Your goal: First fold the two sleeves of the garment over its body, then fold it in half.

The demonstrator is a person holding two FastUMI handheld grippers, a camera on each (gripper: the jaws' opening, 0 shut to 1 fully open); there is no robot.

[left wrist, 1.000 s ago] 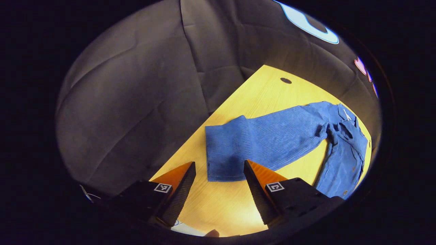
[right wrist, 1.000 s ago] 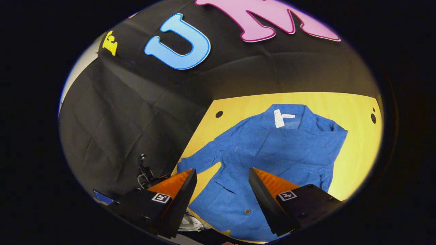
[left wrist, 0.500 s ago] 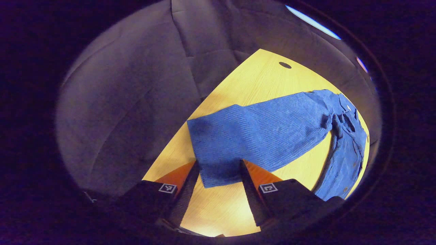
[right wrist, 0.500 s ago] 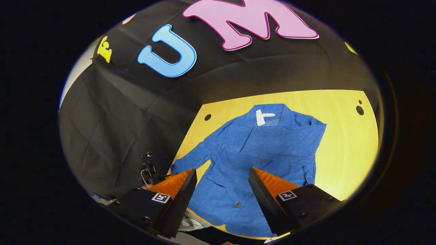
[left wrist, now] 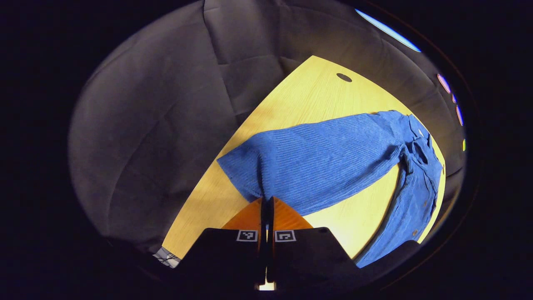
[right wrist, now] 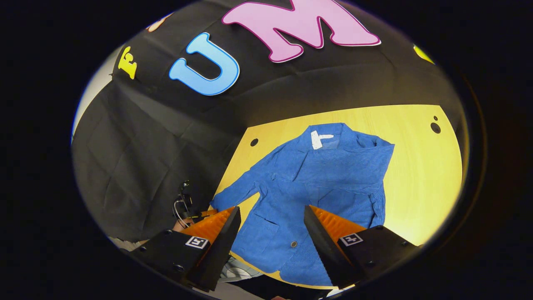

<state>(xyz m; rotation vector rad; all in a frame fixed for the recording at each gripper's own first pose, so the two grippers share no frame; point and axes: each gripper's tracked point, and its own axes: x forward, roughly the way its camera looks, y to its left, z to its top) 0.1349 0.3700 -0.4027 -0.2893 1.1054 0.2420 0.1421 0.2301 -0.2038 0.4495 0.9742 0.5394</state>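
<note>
My left tool [left wrist: 266, 200] has just closed: a second ago its fingers stood wide apart on either side of the sleeve [left wrist: 316, 164] cuff, and now they are drawn together with the cuff edge pinched between them. I judge both fingers are pressing on the cloth, though the contact itself sits right at the tips and is partly hidden. The cuff looks slightly gathered and raised where it meets the tips.

The sleeve runs from my left tool across the worktop [left wrist: 308, 100] to the jacket [right wrist: 320, 187], which lies spread flat, collar toward the far wall. In the right gripper view, the other sleeve seems already laid over the body along the jacket's right-hand edge, but I cannot be sure of that from here.

My right tool [right wrist: 270, 227] hangs over the near hem, fingers wide apart and holding nothing. It has drifted only a little in the last second.

So the grasp for a sleeve fold is made. Next I expect to lift the cuff and carry it across onto the jacket's front. The risk is dragging the whole jacket sideways if I pull low along the worktop, so I would raise first, then sweep over.
</note>
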